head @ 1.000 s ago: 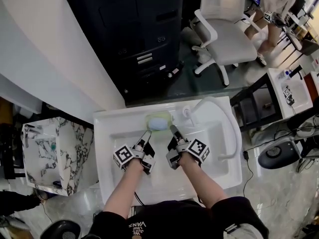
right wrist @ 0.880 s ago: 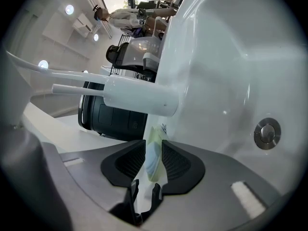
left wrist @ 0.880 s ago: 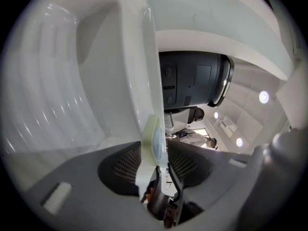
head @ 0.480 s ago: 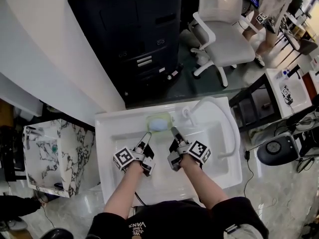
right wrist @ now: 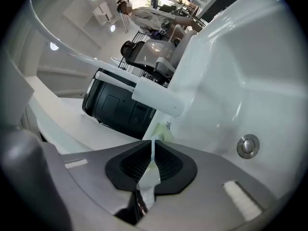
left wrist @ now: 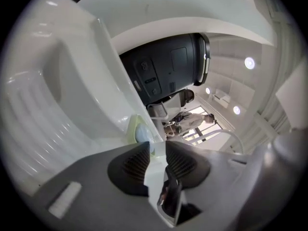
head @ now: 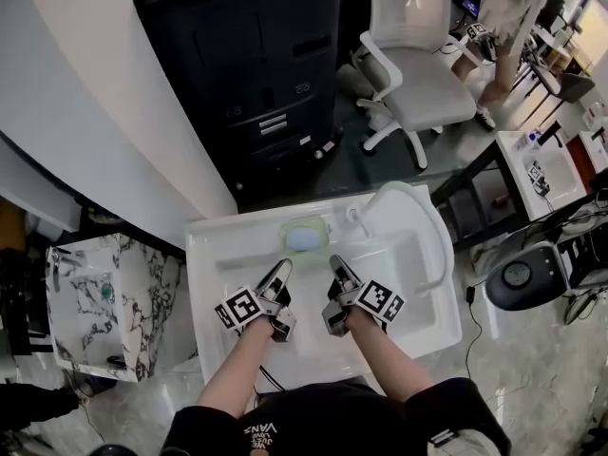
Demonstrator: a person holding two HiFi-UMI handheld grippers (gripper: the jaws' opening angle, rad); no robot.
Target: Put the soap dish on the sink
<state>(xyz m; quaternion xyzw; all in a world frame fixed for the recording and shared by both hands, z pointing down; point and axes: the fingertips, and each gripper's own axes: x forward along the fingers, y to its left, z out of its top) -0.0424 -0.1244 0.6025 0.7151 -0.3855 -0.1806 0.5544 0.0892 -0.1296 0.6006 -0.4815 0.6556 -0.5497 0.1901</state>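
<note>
- Head view: the soap dish (head: 306, 235) sat on the sink's (head: 204, 255) far rim, just beyond the left hand-held gripper (head: 283, 269) and right hand-held gripper (head: 335, 263).
- Left gripper view: the jaws, just closing slightly, stood apart and empty.
- Right gripper view: the jaws had just closed to a sliver, holding nothing.

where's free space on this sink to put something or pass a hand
Bare: the back ledge of the sink left of the soap dish, and the right side of the basin by the curved tube. Crowded: between dish and faucet, and mid-basin, where left gripper and right gripper hang, jaws just closing on nothing.
</note>
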